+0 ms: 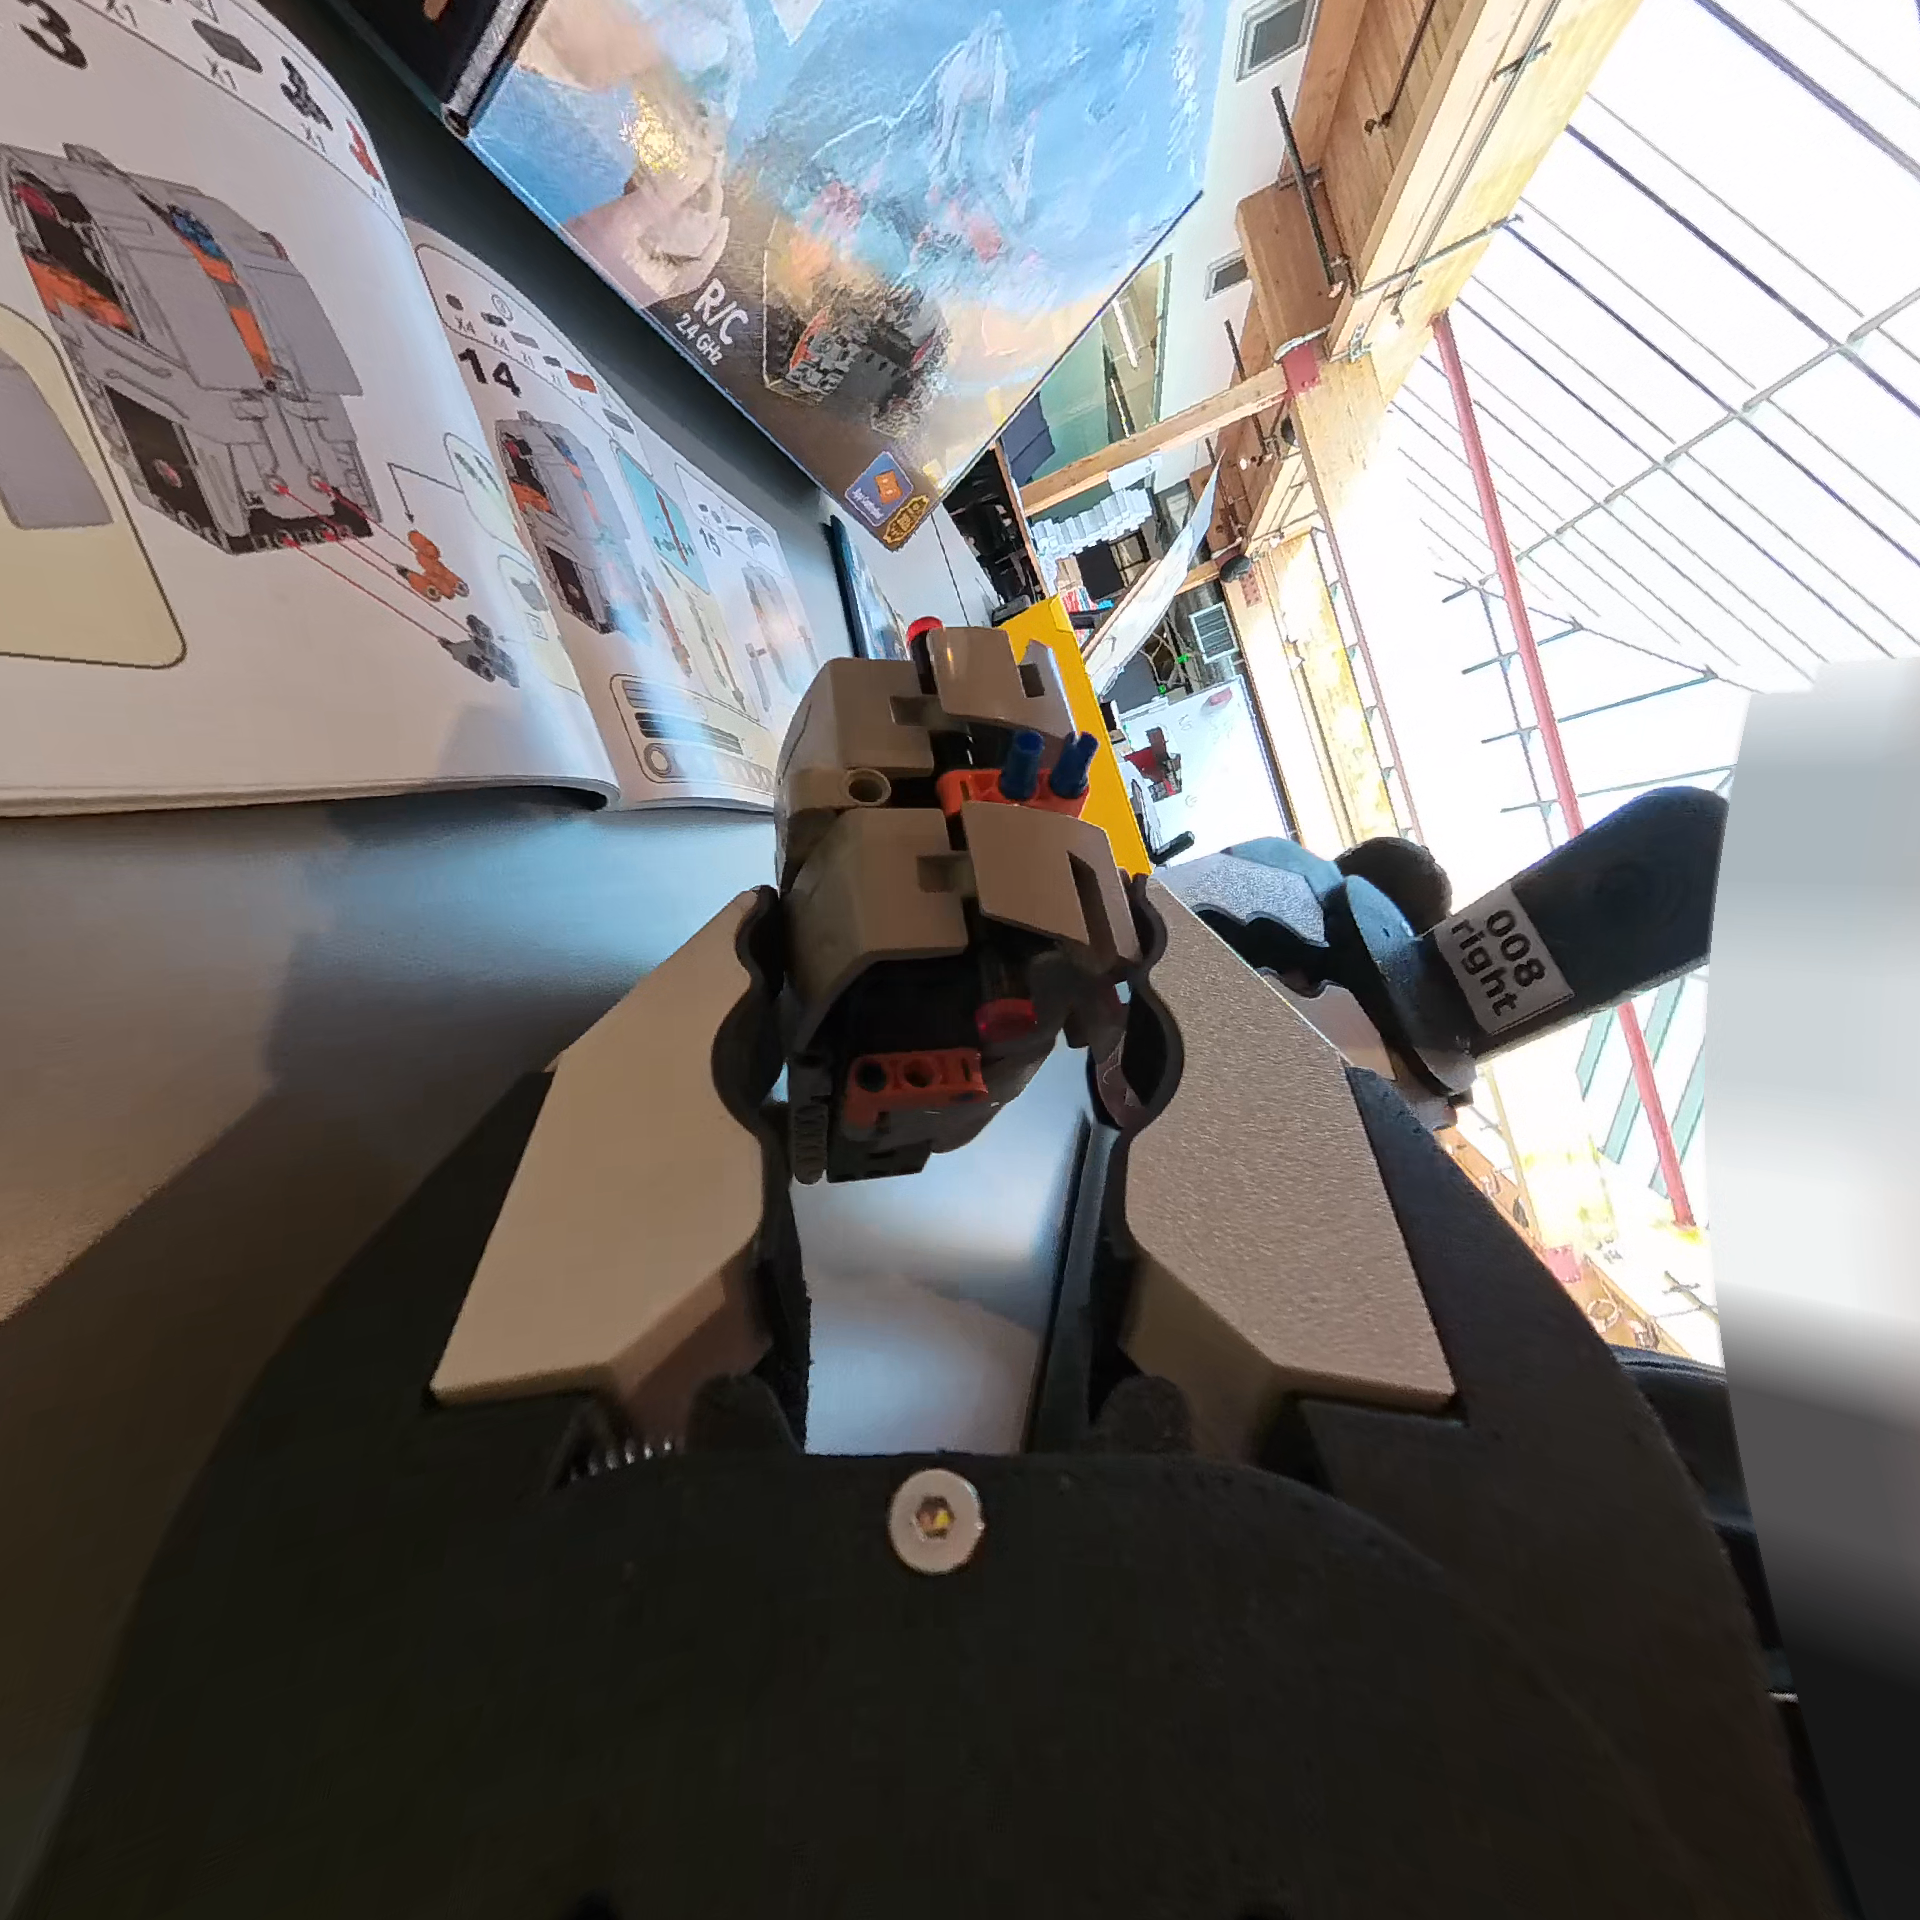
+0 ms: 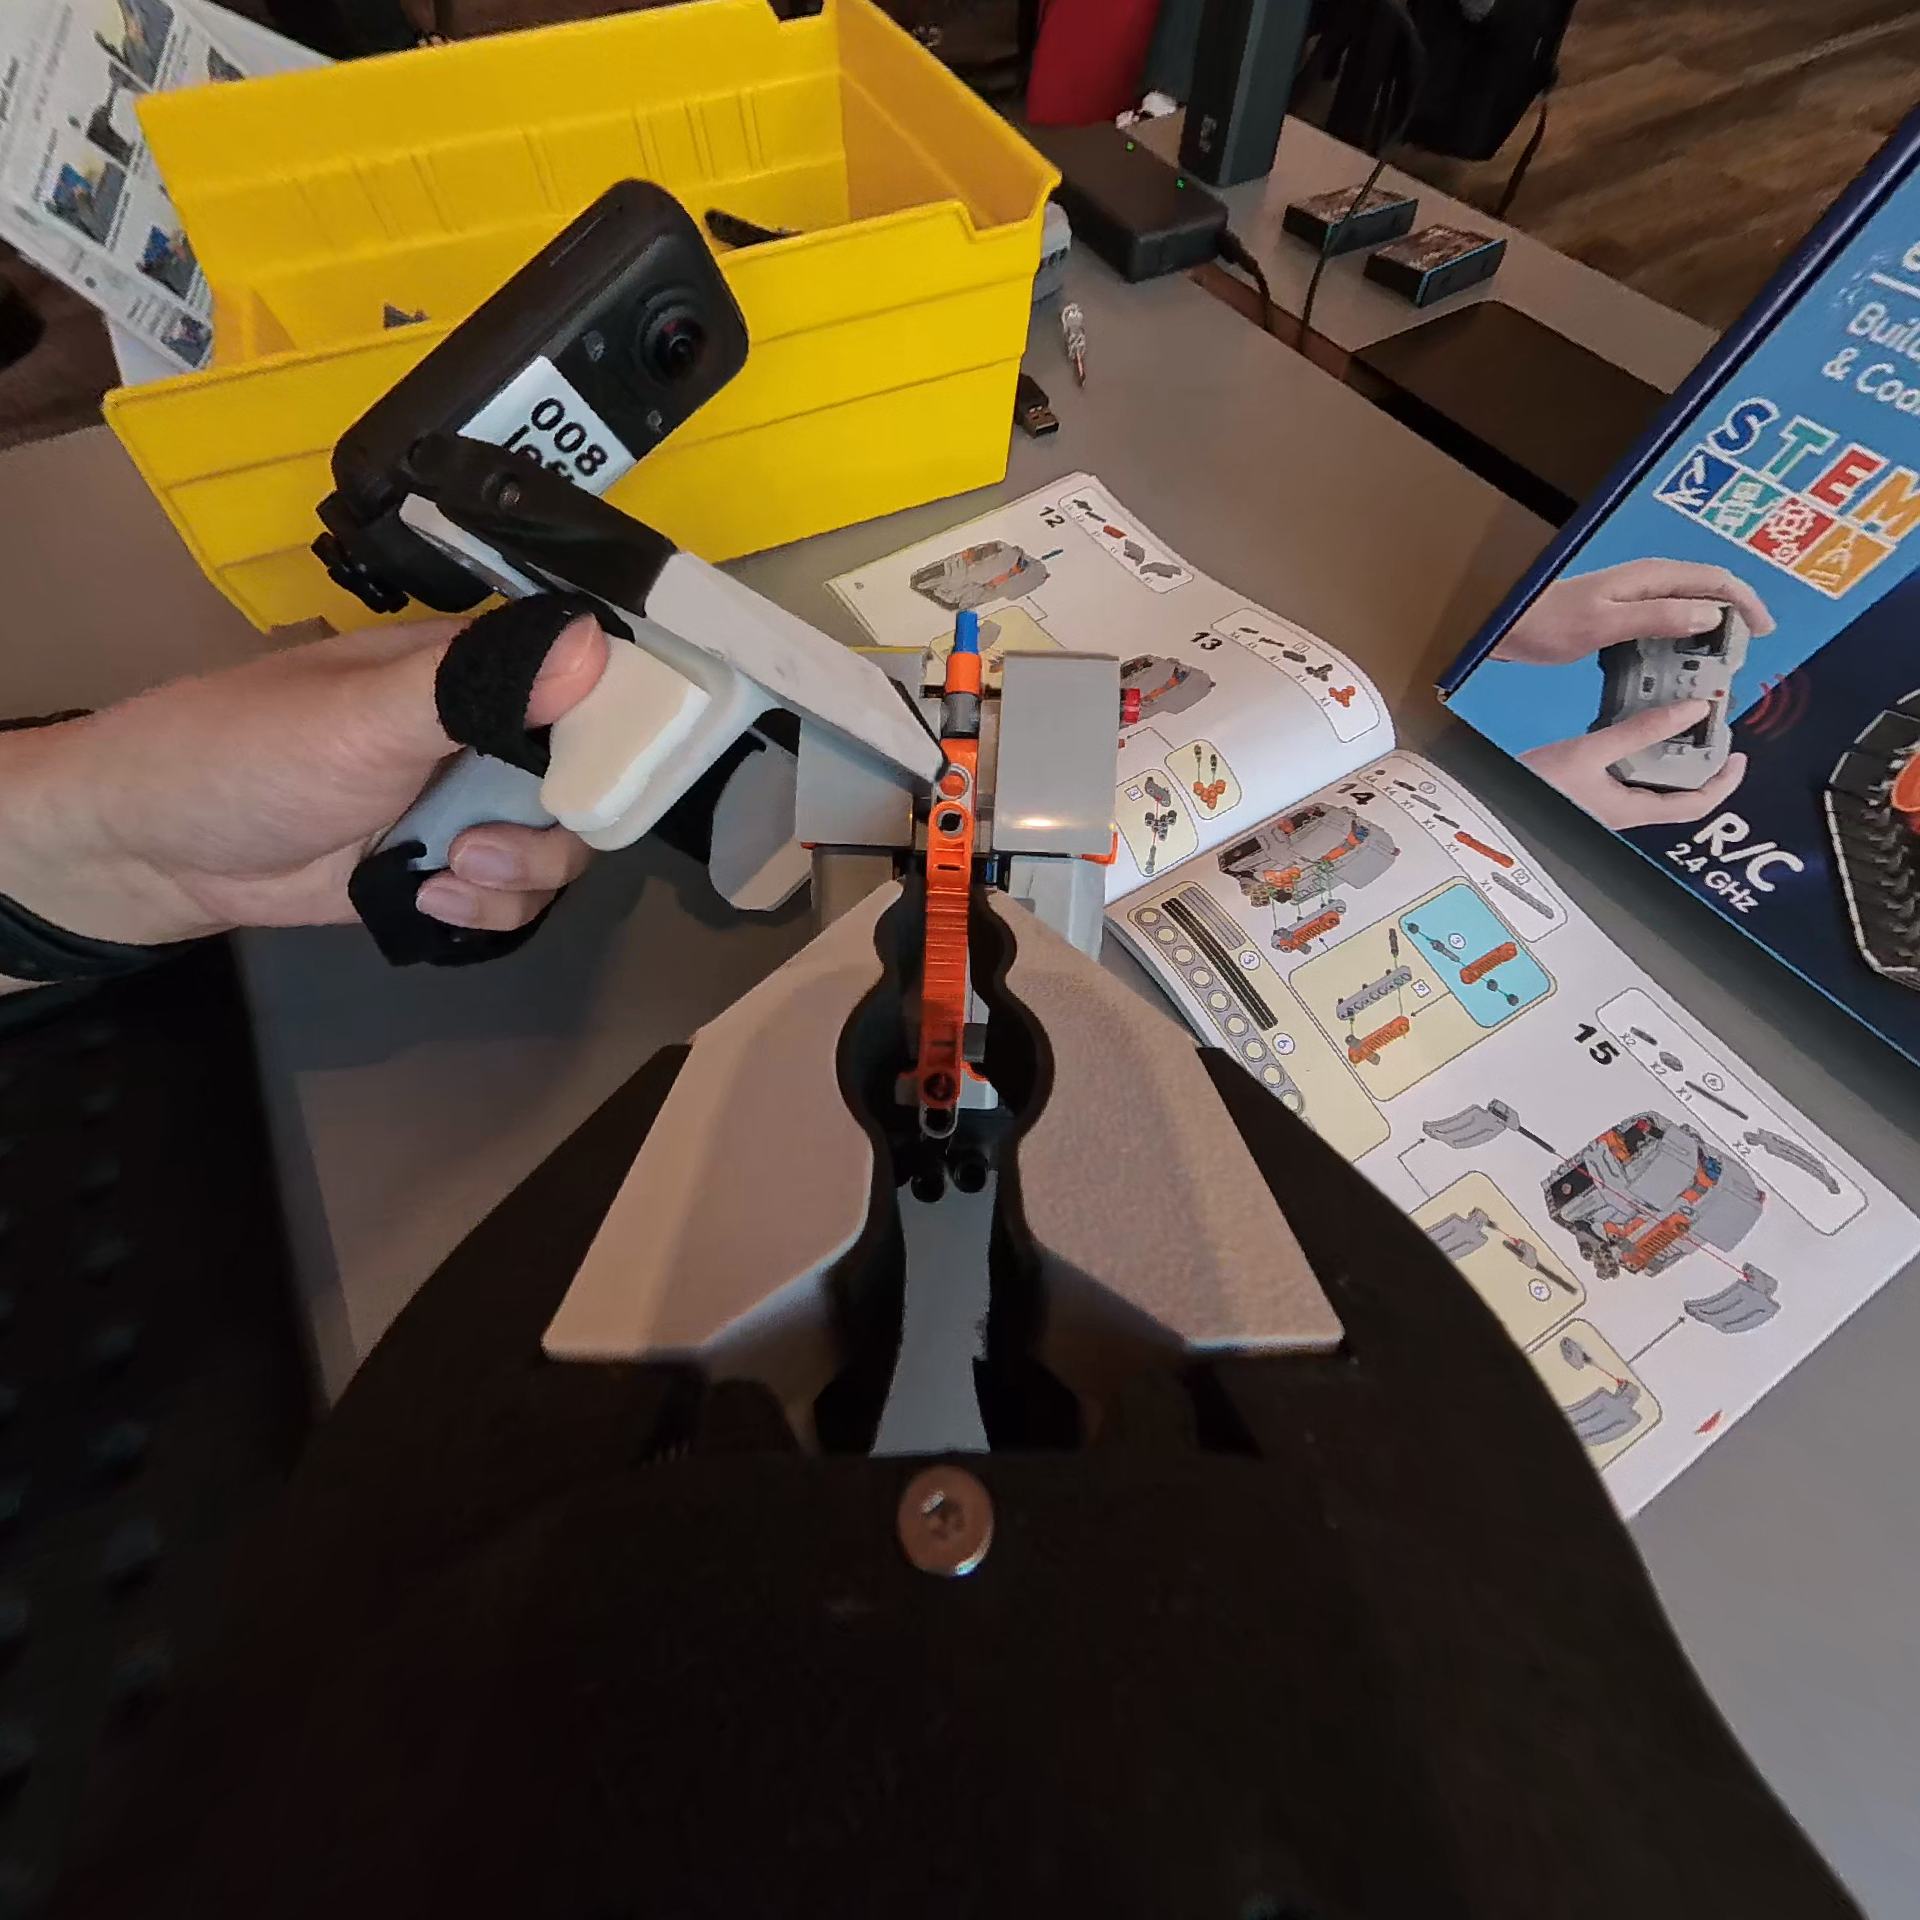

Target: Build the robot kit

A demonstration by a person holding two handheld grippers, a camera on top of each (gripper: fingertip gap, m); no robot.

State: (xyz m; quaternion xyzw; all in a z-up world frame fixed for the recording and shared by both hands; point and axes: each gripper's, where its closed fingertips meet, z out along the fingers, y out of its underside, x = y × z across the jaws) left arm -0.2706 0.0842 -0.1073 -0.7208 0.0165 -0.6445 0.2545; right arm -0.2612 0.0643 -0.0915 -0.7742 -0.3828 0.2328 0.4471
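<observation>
Both hand-held grippers meet at one toy model: the left hand-held gripper (image 1: 951,971) is clenched around the grey brick model (image 1: 914,883), held above the grey worktop (image 2: 1247,436), while the right hand-held gripper (image 2: 940,997) pinches a single orange beam (image 2: 948,935) set against that model. One hand (image 2: 208,790) grips the left tool's handle. One open instruction booklet (image 2: 1403,987) lies on the worktop beneath them, one yellow bin (image 2: 623,343) stands toward the far edge, and one blue box (image 2: 1714,623) sits at the right edge.
</observation>
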